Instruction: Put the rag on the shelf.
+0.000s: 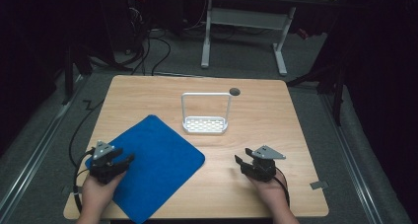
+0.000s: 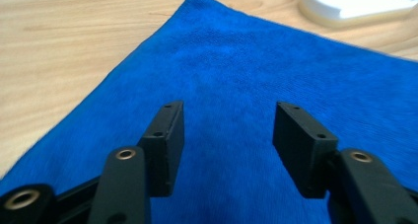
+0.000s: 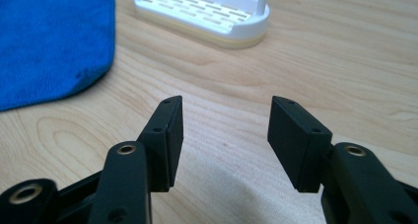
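The bench (image 1: 276, 135) is pale wood with a soft grain. The cloth (image 1: 153, 165) is plain bright blue. The rack (image 1: 204, 124) is white, its base patterned with rows of small slots. Both grippers' fingers (image 3: 165, 135) are matte black.

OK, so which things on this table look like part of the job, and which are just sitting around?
Likely in play, judging by position:
- flat blue terry cloth, under the open left gripper
- white slotted plastic rack with tall wire handle
- open right gripper, over bare wood

Just there:
- dark round hole in the wooden tabletop
- white-legged desk behind
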`<state>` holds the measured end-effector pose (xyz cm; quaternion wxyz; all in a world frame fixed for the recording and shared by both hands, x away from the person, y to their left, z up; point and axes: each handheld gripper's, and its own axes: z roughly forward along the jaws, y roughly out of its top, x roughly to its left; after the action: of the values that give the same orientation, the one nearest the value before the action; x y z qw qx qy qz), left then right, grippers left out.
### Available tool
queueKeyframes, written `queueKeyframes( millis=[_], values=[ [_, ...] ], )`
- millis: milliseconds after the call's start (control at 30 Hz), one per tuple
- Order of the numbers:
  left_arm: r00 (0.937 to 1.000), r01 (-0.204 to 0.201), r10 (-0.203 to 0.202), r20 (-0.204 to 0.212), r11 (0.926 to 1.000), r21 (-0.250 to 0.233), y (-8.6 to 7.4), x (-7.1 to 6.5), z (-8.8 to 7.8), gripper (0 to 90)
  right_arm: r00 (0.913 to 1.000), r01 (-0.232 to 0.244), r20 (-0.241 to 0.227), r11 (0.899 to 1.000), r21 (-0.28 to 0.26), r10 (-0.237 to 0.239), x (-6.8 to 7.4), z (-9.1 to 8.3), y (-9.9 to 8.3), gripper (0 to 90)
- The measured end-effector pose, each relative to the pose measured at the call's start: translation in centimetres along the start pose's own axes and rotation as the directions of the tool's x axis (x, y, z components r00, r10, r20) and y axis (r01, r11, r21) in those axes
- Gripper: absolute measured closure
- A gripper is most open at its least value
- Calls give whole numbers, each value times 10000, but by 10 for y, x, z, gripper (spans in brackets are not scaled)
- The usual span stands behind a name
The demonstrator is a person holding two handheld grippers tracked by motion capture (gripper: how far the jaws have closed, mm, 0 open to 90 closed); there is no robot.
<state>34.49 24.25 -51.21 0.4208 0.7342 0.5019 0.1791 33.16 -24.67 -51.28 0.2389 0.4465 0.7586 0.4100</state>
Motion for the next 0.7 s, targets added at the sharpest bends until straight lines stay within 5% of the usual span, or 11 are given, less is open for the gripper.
queueKeyframes(
  millis=[67, 233, 500, 700],
  values=[
    [9995, -61, 53, 308, 9997, 257, -2, 0, 3, 493, 9998, 193, 43, 9998, -66, -192, 3, 2, 1, 486],
    [9950, -959, 949, 298, 9948, 347, 0, -10, 9, 493, 9993, 368, 97, 9991, -198, -367, 5, 5, 3, 494],
    [9920, -1134, 1114, 587, 9931, 316, 2, -16, 14, 488, 9999, 37, 123, 9997, -230, -34, 1, 6, 1, 482],
    [9863, -1613, 1579, 470, 9836, 801, -7, -18, 10, 473, 9999, 75, 155, 9991, -409, -68, 5, 8, 9, 484]
  ],
)
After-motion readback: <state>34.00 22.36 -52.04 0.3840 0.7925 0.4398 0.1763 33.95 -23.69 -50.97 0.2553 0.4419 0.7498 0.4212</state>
